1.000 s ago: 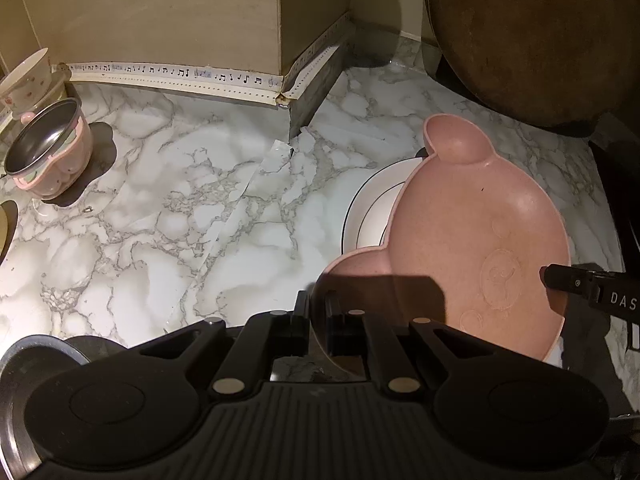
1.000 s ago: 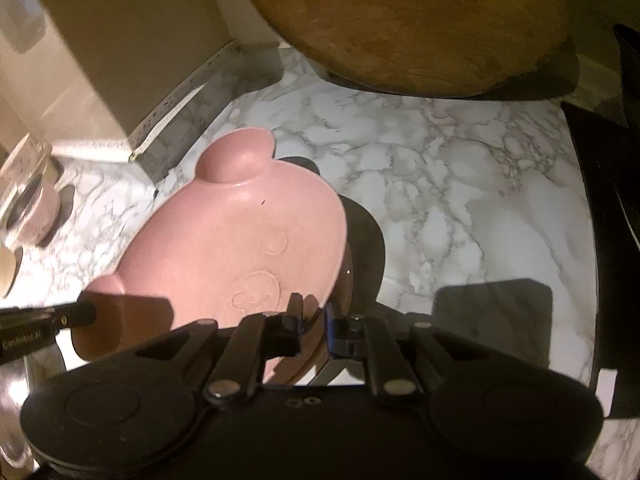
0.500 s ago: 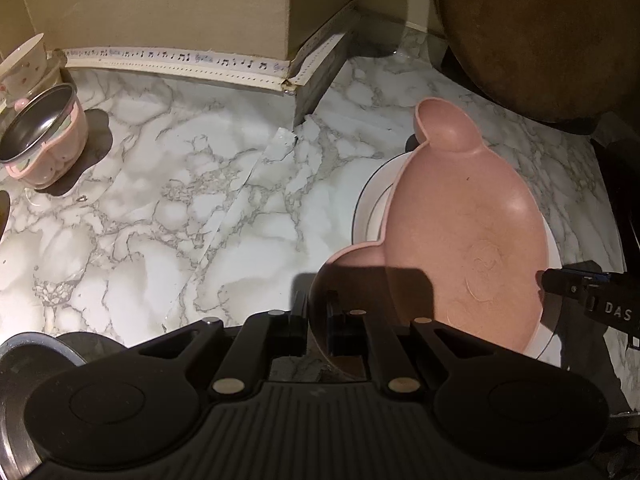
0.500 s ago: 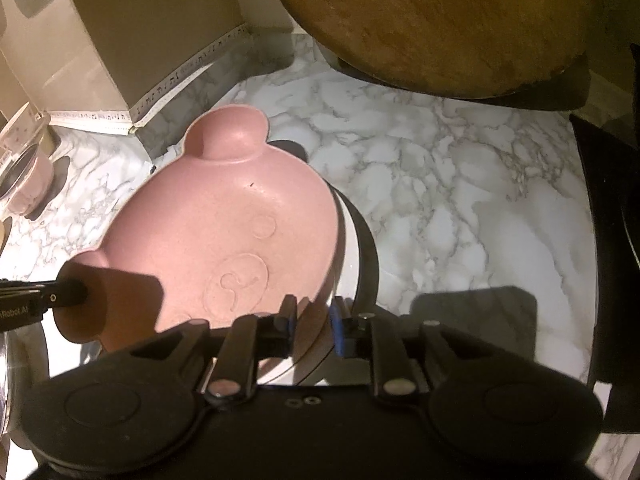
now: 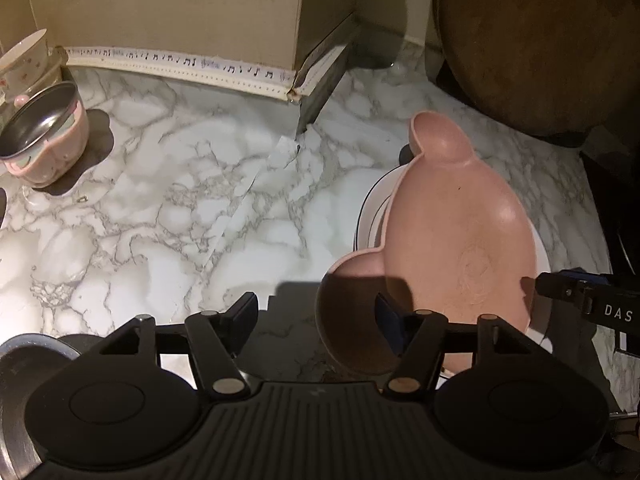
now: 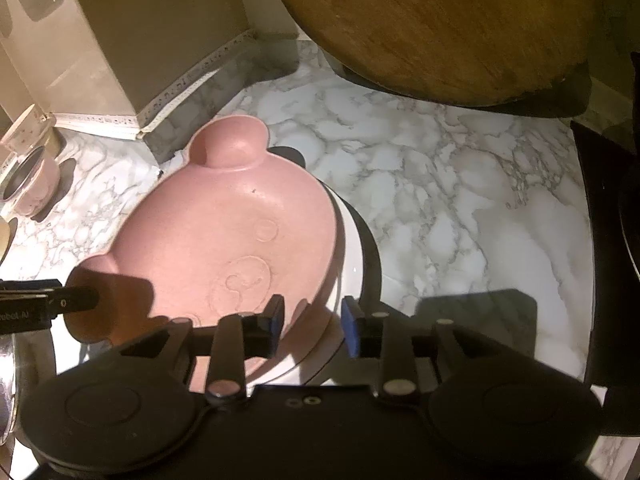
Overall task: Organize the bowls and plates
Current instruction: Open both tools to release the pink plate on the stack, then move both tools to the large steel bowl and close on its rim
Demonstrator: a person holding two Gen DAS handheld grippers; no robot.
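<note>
A pink bear-shaped plate (image 5: 456, 232) (image 6: 224, 240) rests on a white plate with a dark rim (image 5: 370, 216) (image 6: 356, 256) on the marble counter. My left gripper (image 5: 316, 312) is open, its jaws spread on either side of the plate's near ear (image 5: 352, 320). My right gripper (image 6: 312, 320) is open at the plate's front edge, its jaws apart over the rim. The right gripper's fingertip shows in the left wrist view (image 5: 560, 286), and the left one's in the right wrist view (image 6: 76, 302).
A pink bowl with a steel liner (image 5: 44, 136) (image 6: 28, 184) and a floral cup (image 5: 22, 60) stand at the far left. A large round wooden board (image 5: 540, 40) (image 6: 452, 20) leans at the back right. A beige box (image 5: 180, 12) stands behind. A dark object (image 6: 612, 240) lies right.
Both grippers were shut on the pink plate and carried it down onto the white plate. Now both jaws have opened and let it go.
</note>
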